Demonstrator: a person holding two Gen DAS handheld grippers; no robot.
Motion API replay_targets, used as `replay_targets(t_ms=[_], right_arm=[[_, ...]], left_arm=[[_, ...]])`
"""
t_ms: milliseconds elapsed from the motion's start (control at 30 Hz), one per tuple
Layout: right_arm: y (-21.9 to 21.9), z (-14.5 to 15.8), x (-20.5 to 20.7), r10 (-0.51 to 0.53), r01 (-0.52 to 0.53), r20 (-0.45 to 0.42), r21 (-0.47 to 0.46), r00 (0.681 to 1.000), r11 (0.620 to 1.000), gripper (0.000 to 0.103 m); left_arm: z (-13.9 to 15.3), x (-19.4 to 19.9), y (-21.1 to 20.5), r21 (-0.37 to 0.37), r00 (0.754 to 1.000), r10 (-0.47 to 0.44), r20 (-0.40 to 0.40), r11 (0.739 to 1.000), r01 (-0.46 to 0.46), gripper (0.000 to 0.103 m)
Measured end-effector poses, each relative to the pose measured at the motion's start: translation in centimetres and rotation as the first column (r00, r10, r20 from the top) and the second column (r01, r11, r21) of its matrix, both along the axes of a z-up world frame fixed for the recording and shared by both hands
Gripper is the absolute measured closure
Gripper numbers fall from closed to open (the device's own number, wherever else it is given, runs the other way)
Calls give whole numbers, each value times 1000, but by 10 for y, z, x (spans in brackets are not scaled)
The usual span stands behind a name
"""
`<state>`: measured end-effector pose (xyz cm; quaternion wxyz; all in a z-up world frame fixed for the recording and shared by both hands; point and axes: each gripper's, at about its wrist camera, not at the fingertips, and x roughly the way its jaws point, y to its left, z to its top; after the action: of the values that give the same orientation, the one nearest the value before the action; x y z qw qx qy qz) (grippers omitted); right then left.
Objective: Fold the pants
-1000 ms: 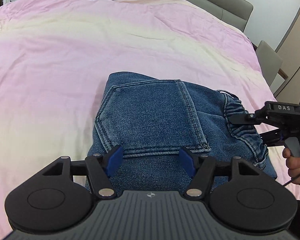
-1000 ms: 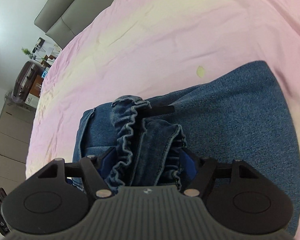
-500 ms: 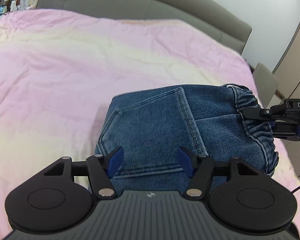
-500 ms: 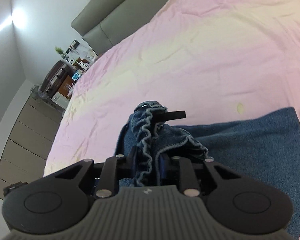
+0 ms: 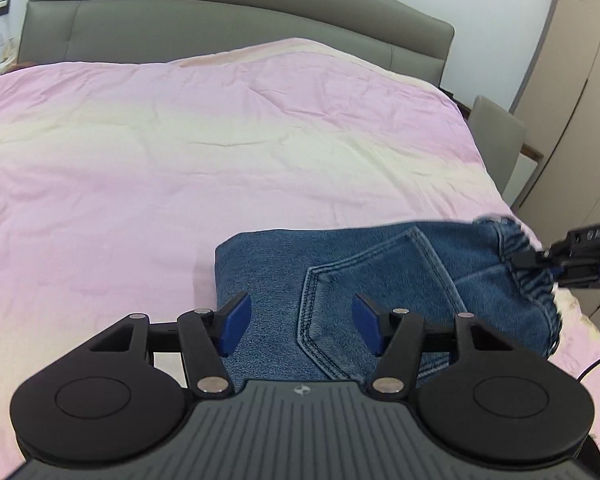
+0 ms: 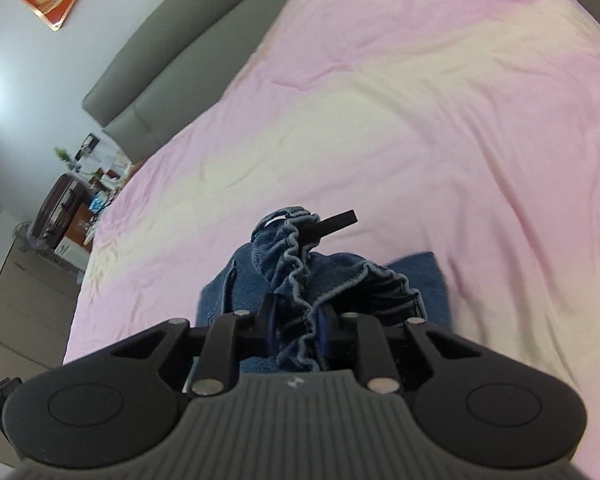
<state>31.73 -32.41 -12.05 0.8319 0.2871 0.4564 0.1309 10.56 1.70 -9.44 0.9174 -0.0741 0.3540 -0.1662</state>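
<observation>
Right gripper is pinching the jeans' waistband on the bed.

The folded blue jeans [image 5: 380, 280] are lying on the pink and cream bedsheet [image 5: 180, 168], back pocket [image 5: 380, 304] facing up. The right gripper [image 6: 300, 332] is holding its jaws clamped together on the bunched elastic waistband [image 6: 296, 264], while the left gripper [image 5: 302, 326] is hovering over the denim with its blue pads [image 5: 236, 326] standing wide apart, gripping nothing.

Pants [image 5: 380, 276] on bed [image 5: 180, 168] nr front edge, headboard [image 5: 236, 28] behind.
</observation>
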Motion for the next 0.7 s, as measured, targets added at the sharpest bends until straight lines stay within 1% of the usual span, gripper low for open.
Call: replay_targets(t_ms=[67,167,267,333,400,433,533,600,633,667,700], right_arm=[[-12,-28,-1,-24,24,-52,7,998,1000,88],[-22,-58,4,-43,41,-78,-30,996,999,88],[-20,-74,9,-38,30,-111,-69,993,997,85],[-14,-68,9,-5,-7,-97,-114,995,993,82],[-12,-54,0,46,-57,-64,-186,997,981,72],[-8,-46,-3,66,-74,-44,-224,997,972,71],[5,-20,-11,127,-104,45,-336,991,936,69],[15,-2,-10,166,-113,107,-386,980,916,70],[21,4,-9,177,-108,135,-408,975,907,72],[25,7,-8,197,-114,162,-417,967,902,79],[33,8,-3,226,-135,168,-428,960,894,85]], left_arm=[[-6,6,-4,11,1000,-10,-21,1000,10,39],[-15,14,-11,42,998,-20,-54,999,22,41],[-22,18,-10,75,997,-16,-78,997,22,41],[-22,20,-8,83,996,-7,-85,996,14,41],[-18,24,-9,87,997,-7,-77,996,14,41],[-15,25,-12,95,998,-12,-67,995,18,41],[-5,36,-21,163,999,-21,-26,986,25,41],[-3,46,-26,194,1000,-20,-14,981,22,47],[-3,53,-29,198,1000,-24,-17,980,27,52],[-3,60,-31,197,999,-29,-23,980,33,56],[-5,67,-33,197,999,-33,-27,980,38,58]])
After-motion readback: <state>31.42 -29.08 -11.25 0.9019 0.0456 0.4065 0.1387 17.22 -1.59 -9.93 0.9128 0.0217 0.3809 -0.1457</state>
